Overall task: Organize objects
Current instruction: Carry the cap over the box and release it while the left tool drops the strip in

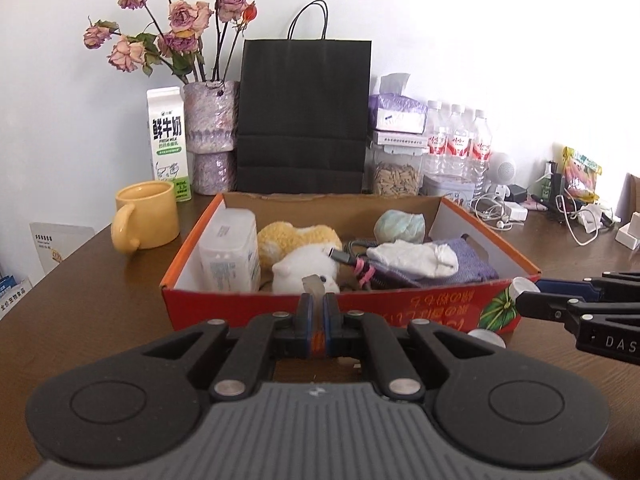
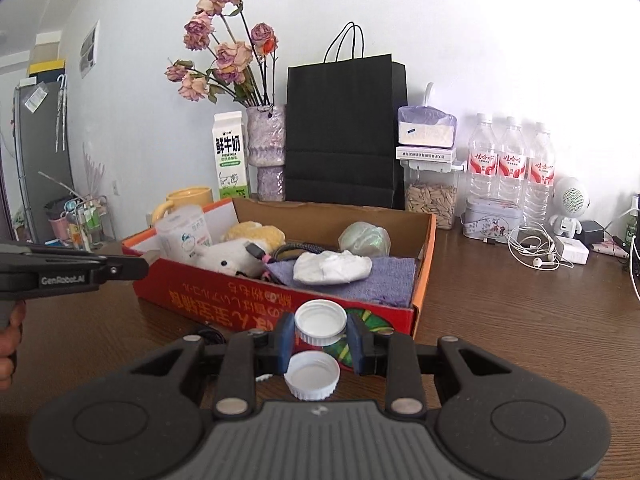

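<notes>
The work surface is a dark brown wood-grain table [image 2: 520, 320] set against a plain white wall [image 1: 460, 40]; at 9 o'clock in the right wrist view the room opens toward a grey refrigerator [image 2: 40, 152]. A red-orange cardboard box [image 1: 360, 304] sits at table centre, holding plush toys, a cable, a white sock [image 1: 412, 258] on purple cloth, and a white plastic container [image 1: 230, 250]. Behind the box, from 10 to 2 o'clock, stand a yellow mug [image 1: 146, 214], a milk carton [image 1: 168, 142], a vase of dried roses [image 1: 210, 112], a black paper bag [image 1: 304, 116], a seed jar [image 2: 430, 198] and three water bottles [image 2: 512, 168]. The left gripper [image 1: 315, 308] is nearly closed on a small translucent object [image 1: 314, 283] at the box's near wall. The right gripper [image 2: 320, 332] clamps an upturned white bottle cap [image 2: 320, 322] before the box front; a second white cap [image 2: 312, 374] lies just below it, between the fingers.
</notes>
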`<state>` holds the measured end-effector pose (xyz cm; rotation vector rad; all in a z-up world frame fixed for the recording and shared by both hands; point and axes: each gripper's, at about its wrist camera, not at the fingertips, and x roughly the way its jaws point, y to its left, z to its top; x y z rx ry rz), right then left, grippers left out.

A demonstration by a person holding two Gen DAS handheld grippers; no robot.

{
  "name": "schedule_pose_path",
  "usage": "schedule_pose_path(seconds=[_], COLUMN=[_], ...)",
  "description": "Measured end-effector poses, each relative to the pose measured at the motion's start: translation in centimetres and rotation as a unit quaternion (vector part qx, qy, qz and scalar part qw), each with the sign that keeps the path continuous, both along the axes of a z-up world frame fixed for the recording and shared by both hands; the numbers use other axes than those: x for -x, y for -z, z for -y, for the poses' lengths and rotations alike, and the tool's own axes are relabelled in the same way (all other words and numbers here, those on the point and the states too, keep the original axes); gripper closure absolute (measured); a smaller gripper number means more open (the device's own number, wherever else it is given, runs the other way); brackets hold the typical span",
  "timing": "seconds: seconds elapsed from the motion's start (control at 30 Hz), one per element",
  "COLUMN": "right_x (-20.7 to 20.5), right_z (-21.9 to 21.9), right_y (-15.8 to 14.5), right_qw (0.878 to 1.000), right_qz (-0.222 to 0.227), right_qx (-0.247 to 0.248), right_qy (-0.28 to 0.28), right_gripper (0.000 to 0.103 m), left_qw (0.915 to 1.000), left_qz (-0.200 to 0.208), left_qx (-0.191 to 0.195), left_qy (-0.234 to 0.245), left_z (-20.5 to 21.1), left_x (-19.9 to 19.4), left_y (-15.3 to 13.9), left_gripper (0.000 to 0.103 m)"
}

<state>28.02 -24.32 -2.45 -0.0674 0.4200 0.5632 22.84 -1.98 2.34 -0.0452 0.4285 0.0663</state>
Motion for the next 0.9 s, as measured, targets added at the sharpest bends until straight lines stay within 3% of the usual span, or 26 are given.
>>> schedule_pose_path(seconds=[0.57, 0.9], right_x=[-3.6, -6.3], right_z=[-4.2, -5.9], right_y=[-0.7, -0.5], right_qw=[0.999, 0.997], right_qz=[0.013, 0.011], right_qx=[-0.02, -0.023], right_qy=[0.048, 0.077], right_gripper=[0.076, 0.076], left_qw=[0.9982, 0.9988], left_qz=[0.055, 0.042], left_qx=[0.0, 0.011], left_qy=[0.024, 0.022], left_z=[1.9, 0.0], left_x=[-5.5, -7.9], left_y=[-1.4, -0.4], left_gripper=[0.097, 0.097])
